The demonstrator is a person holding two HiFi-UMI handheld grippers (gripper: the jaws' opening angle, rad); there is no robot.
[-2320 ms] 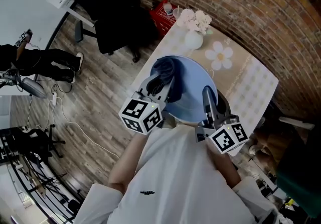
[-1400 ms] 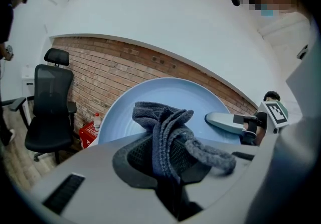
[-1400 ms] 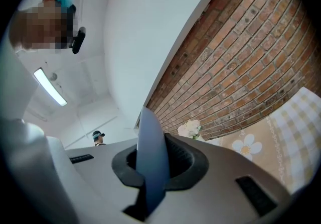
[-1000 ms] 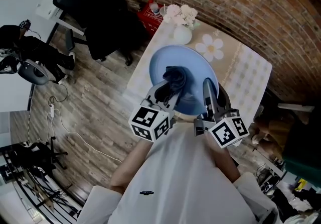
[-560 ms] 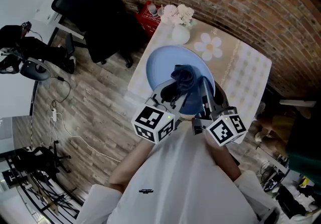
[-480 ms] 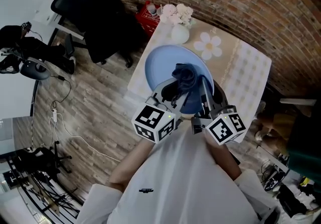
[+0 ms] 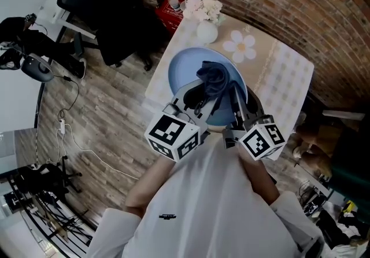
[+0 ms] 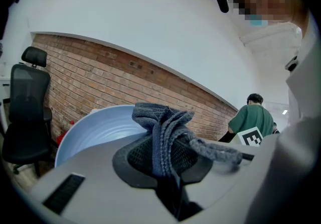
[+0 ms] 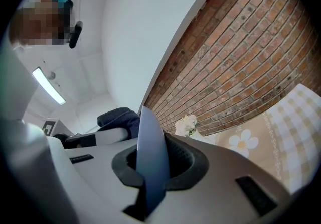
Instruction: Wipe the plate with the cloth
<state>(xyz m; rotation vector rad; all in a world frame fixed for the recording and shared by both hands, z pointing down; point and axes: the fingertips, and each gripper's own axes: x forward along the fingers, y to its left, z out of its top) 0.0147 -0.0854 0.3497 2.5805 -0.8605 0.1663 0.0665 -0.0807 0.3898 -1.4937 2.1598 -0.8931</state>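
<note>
The left gripper [image 7: 198, 99] pinches the dark cloth [image 7: 215, 79], which lies bunched against the blue plate [image 7: 184, 69]. The right gripper [image 7: 237, 106] clamps the plate's rim, holding it tilted over the table's [image 7: 289, 80] near edge.

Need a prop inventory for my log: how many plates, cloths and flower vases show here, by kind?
plate: 1
cloth: 1
flower vase: 1
Total: 3
</note>
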